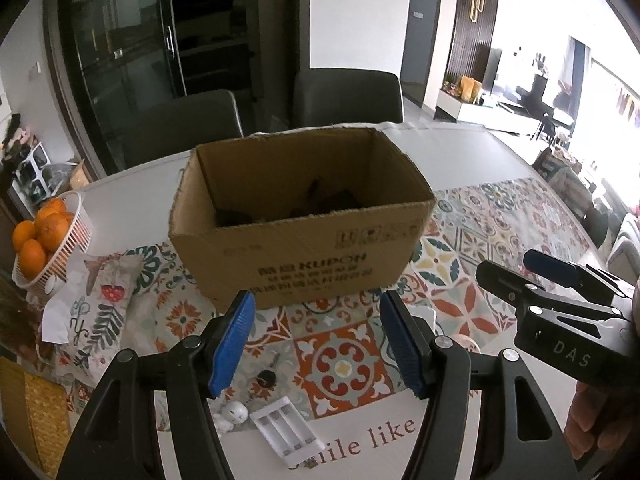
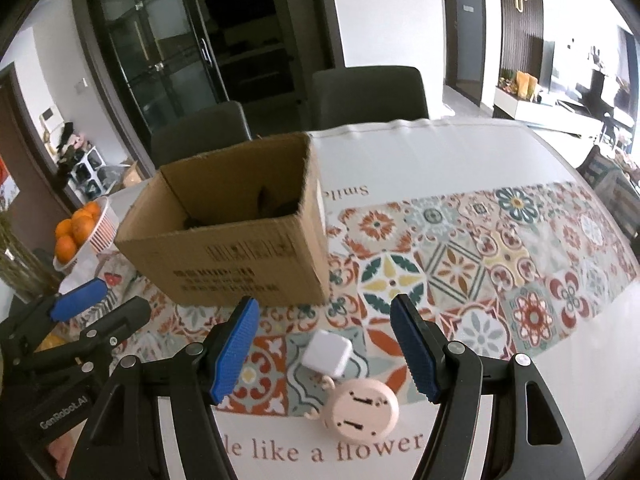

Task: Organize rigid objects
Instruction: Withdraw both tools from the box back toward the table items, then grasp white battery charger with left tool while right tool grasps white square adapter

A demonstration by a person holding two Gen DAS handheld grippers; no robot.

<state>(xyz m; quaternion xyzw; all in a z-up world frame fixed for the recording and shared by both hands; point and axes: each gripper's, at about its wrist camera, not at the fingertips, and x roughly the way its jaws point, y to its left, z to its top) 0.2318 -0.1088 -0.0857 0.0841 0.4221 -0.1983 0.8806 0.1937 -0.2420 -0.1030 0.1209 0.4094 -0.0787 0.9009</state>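
Patterned tile-print cloth over a white tabletop (image 2: 440,152), open cardboard box (image 1: 296,216) mid-table, white charger cube (image 2: 327,357) beside a pink round plug (image 2: 362,408) between the right claw (image 2: 326,350) fingers, spread apart, left claw (image 1: 316,344) likewise agape above a white battery holder (image 1: 286,428), basket of oranges (image 1: 48,236) at left, grey chairs (image 1: 348,96) and dark glass cabinet (image 1: 132,52) behind.

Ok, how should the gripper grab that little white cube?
Probably from above with the right gripper, pinching two opposite flat sides of the white cube. Its sides look flat and parallel, and it touches the pink round thing on its near side, so avoid coming from there.

Right claw (image 2: 324,344) agape, white cube (image 2: 327,357) below
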